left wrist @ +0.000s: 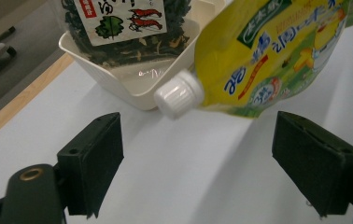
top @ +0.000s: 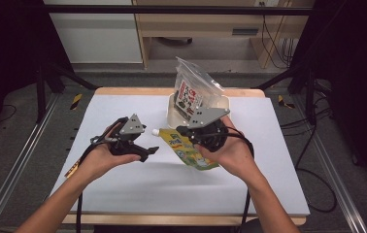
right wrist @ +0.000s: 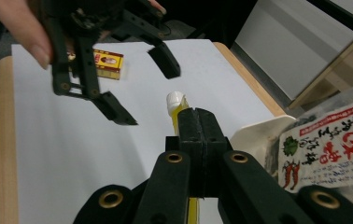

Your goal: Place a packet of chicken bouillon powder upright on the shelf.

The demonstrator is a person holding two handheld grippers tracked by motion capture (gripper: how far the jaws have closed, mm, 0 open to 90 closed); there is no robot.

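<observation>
A yellow spout pouch (top: 191, 153) with a white cap (top: 156, 131) hangs above the white table, and my right gripper (top: 185, 135) is shut on it near the spout. The right gripper view has the shut jaws (right wrist: 198, 122) pinching the pouch's yellow edge (right wrist: 179, 115) just behind the cap (right wrist: 175, 99). My left gripper (top: 148, 151) stands open to the left of the cap, apart from it. From the left gripper (left wrist: 198, 158), the cap (left wrist: 179, 95) and pouch (left wrist: 277, 51) hover beyond the wide jaws, nothing between them.
A white tub (top: 172, 114) at the table's back middle holds an upright clear bag of dark snacks (top: 193, 90) with a red-and-white label. A small yellow and red box (right wrist: 107, 64) lies near the table's left edge, by the left wrist. Bare white table (top: 172, 187) lies in front.
</observation>
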